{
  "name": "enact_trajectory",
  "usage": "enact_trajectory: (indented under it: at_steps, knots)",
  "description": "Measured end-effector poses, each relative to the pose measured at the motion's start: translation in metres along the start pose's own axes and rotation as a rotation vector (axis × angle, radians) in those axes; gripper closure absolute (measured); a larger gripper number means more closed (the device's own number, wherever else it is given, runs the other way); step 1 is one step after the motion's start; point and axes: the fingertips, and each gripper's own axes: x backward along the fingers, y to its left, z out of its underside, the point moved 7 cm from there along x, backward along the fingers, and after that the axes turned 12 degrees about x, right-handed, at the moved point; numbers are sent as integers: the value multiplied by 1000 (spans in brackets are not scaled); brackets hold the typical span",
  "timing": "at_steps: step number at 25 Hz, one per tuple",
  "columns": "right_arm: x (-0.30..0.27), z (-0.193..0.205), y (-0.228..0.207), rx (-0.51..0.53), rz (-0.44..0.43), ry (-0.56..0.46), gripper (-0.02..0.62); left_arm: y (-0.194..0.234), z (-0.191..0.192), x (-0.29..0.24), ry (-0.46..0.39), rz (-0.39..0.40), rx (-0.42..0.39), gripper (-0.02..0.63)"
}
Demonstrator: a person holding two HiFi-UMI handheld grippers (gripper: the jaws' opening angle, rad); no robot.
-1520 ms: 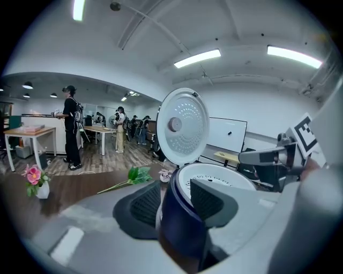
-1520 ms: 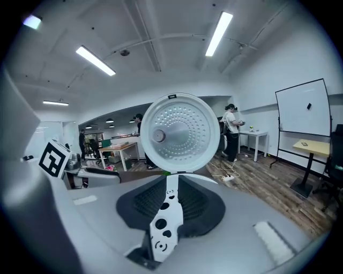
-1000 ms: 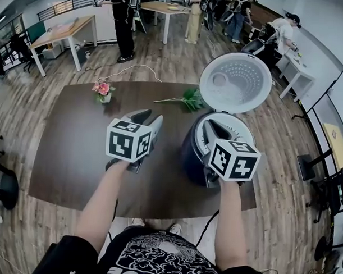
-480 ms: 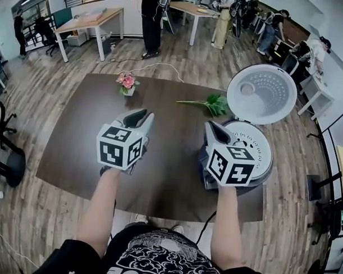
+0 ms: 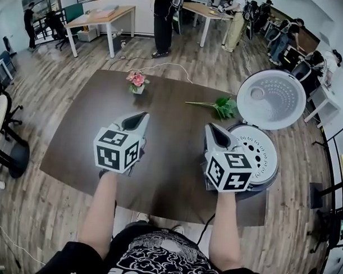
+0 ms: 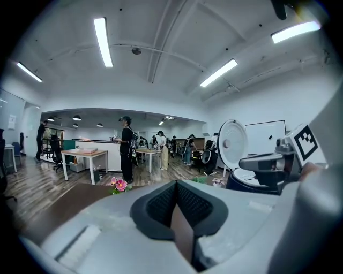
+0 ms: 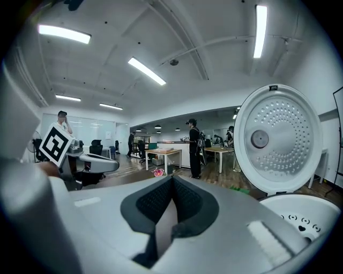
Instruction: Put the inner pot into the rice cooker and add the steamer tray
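Steamer tray seated flat in mouth of rice cooker, at right end of table. Inner pot beneath tray not visible. Lid stands open behind.

Cooker lies just to right of right gripper, the nearer one. Left gripper well apart to left.

Both grippers above table, jaws closed together, nothing between.

Judgement: tray lies as task wants.

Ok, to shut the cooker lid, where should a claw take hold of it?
Probably the free top edge of the lid, by the small tab opposite the hinge. It stands upright over the rice cooker, inner face toward the person, so the right claw, which is nearer, could come from above and pinch that thin rim.
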Motion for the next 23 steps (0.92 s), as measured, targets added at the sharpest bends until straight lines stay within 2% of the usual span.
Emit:
enact_trajectory:
  at_steps: [13,23]
  knots:
    - [2,16,1,-13,2,4,597,3,13,-4,20,5,-5,600]
    - [1,13,2,-21,6,18,597,5,8,-4,33,13,0,601]
